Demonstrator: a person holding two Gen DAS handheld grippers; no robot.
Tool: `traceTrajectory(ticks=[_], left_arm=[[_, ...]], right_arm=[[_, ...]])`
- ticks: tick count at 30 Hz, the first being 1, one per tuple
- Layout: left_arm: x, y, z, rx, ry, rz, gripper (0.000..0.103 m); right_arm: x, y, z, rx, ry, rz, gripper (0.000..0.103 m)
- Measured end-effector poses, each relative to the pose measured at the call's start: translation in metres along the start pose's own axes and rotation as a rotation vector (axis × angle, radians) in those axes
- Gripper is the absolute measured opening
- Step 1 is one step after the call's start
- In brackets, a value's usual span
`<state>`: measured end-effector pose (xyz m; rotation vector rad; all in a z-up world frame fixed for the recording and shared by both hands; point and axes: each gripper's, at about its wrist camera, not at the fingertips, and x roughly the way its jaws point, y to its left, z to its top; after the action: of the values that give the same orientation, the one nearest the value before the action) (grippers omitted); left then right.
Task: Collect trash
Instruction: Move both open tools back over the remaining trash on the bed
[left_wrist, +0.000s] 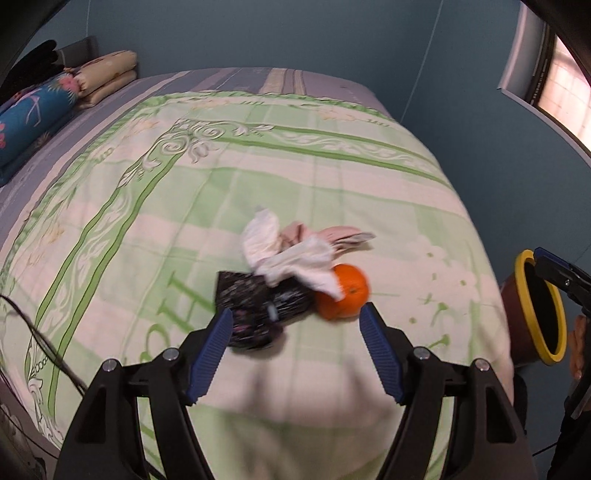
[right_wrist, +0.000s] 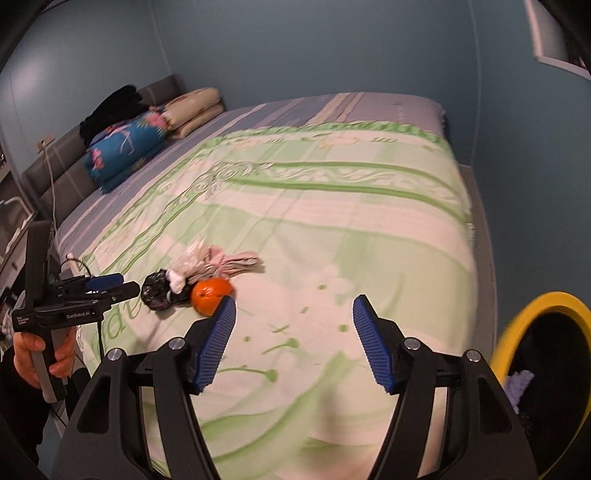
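The trash sits in one small heap on the bed (left_wrist: 332, 177): a black bag (left_wrist: 255, 306), a white tissue (left_wrist: 291, 258) draped over it, pink scraps (left_wrist: 332, 236) behind, and an orange (left_wrist: 345, 295) touching the bag's right side. The left gripper (left_wrist: 295, 325) hovers just short of the heap, jaws apart and empty — the bag looks like its likely first pick. Best to come in low and centre the jaws on the bag alone, since the orange may roll if nudged. The right gripper (right_wrist: 291, 317) is also spread and empty, well right of the heap. The bin (right_wrist: 546, 369) stands off the bed's right edge — the bedspread between is bare, so a carry across has open room.
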<state>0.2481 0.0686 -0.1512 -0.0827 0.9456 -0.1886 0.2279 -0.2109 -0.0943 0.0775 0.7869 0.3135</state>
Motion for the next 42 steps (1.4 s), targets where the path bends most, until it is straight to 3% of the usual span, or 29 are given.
traceTrajectory(ticks=[17, 32, 37, 42], left_arm=[[0.055, 0.048, -0.012, -0.087, 0.084, 0.015, 0.068], [0.084, 0.058, 0.004, -0.117, 0.098, 0.059, 0.067], [0.088, 0.06, 0.009, -0.108, 0.099, 0.08, 0.046], [0.088, 0.067, 0.011, -0.128, 0.099, 0.079, 0.038]], right_arm=[[0.084, 0.055, -0.009, -0.195, 0.144, 0.089, 0.062], [0.123, 0.084, -0.009, -0.279, 0.193, 0.128, 0.063], [0.138, 0.096, -0.01, -0.323, 0.215, 0.143, 0.063], [0.151, 0.108, -0.012, -0.368, 0.232, 0.148, 0.063]])
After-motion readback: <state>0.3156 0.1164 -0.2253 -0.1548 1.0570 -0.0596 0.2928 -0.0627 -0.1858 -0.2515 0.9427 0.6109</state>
